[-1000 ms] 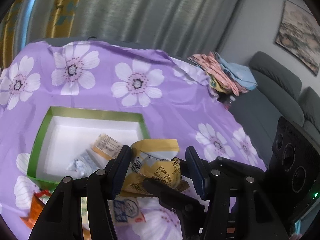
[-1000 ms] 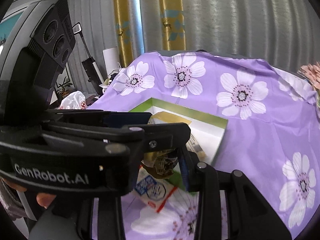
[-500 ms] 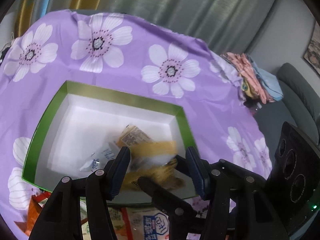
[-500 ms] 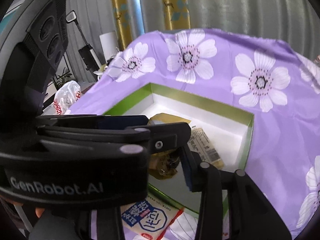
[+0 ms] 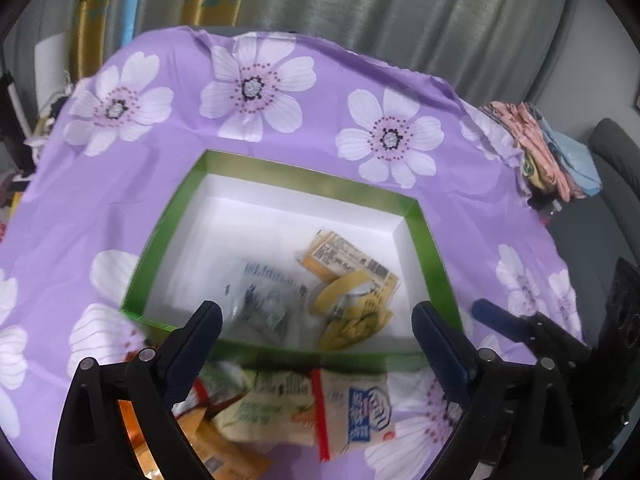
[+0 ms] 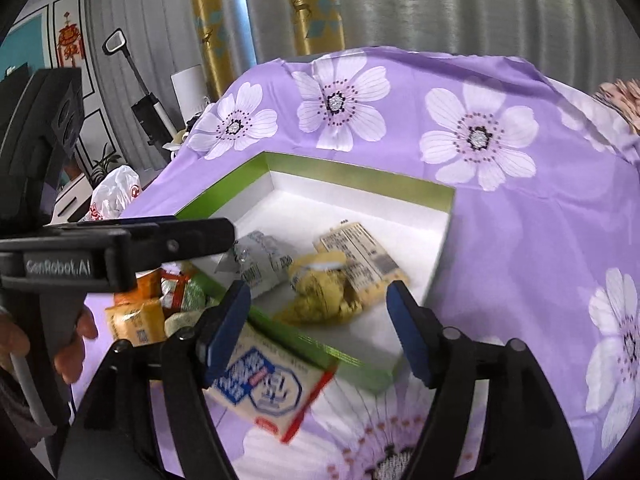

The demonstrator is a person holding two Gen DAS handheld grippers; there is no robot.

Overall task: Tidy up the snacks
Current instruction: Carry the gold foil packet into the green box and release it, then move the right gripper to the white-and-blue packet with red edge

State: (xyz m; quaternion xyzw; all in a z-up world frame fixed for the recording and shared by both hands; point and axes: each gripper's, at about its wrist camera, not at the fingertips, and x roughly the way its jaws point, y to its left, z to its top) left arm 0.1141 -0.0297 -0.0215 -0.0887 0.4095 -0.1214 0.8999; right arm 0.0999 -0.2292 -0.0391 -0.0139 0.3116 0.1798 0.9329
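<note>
We see the table [image 5: 360, 80] only as a shape under a purple flowered cloth [image 5: 168, 184], which hides its whole surface. On the cloth sits a green-rimmed box [image 5: 304, 178] with a white inside, and its near wall is partly cut off behind our tools. Three snacks lie in the box: a tan flat packet [image 5: 348, 258] with a barcode toward the far right, a crumpled yellow wrapper [image 5: 352, 312] touching it on the near side, and a silvery grey packet [image 5: 268, 300] just left of that, too blurred to read. Outside the near wall a loose pile of snacks [image 5: 256, 412] rests on the cloth, among them a white and blue packet [image 6: 260, 384] with a red edge; the pile's left part is hidden by a finger of the left tool. The left tool [image 5: 316, 332] is opening wide with nothing between its jaws. The right tool [image 6: 318, 320] is opening too, and grips nothing.
</note>
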